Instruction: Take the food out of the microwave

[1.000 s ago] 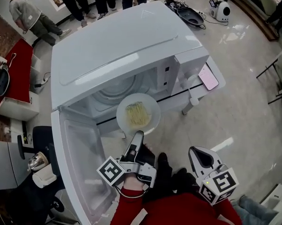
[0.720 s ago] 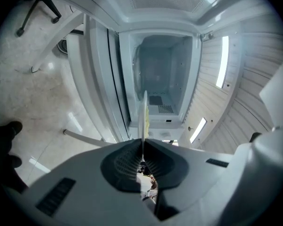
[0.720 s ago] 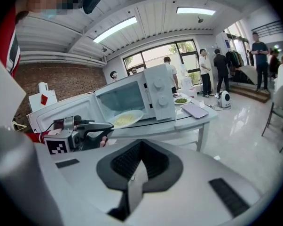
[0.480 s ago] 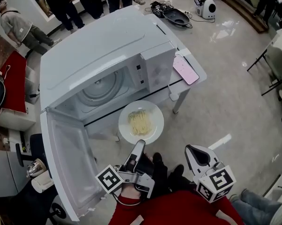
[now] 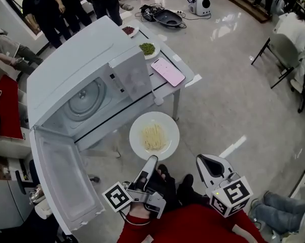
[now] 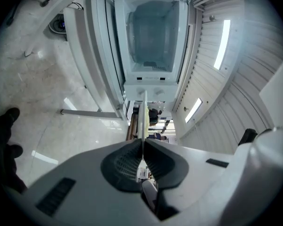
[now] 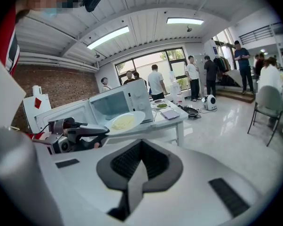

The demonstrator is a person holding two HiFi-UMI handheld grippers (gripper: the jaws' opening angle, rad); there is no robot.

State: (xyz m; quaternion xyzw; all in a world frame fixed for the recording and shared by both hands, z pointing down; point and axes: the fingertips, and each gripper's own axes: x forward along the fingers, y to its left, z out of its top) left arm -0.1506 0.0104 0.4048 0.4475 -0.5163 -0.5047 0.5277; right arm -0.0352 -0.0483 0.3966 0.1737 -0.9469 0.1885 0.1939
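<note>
A white plate of pale noodles [image 5: 154, 135] hangs in the air in front of the white microwave [image 5: 81, 70], outside its cavity. My left gripper [image 5: 150, 162] is shut on the plate's near rim. In the left gripper view the plate [image 6: 143, 112] shows edge-on, pinched between the jaws of the left gripper [image 6: 143, 143], with the empty microwave cavity [image 6: 151, 36] beyond. My right gripper [image 5: 206, 162] is shut and holds nothing, to the right of the plate. From the right gripper [image 7: 140, 143] I see the plate [image 7: 125, 121] and the left gripper [image 7: 80, 134].
The microwave door [image 5: 61, 176] hangs wide open at the left. On the table [image 5: 190, 74] beside the microwave lie a pink phone [image 5: 167, 71], a dish of greens [image 5: 148, 48] and another small dish [image 5: 128, 30]. Several people stand behind; a chair [image 5: 289, 44] is at the right.
The plate has come out of the microwave mouth toward me, still in my left gripper. The microwave now sits farther left in view. The right gripper stayed shut and low.
</note>
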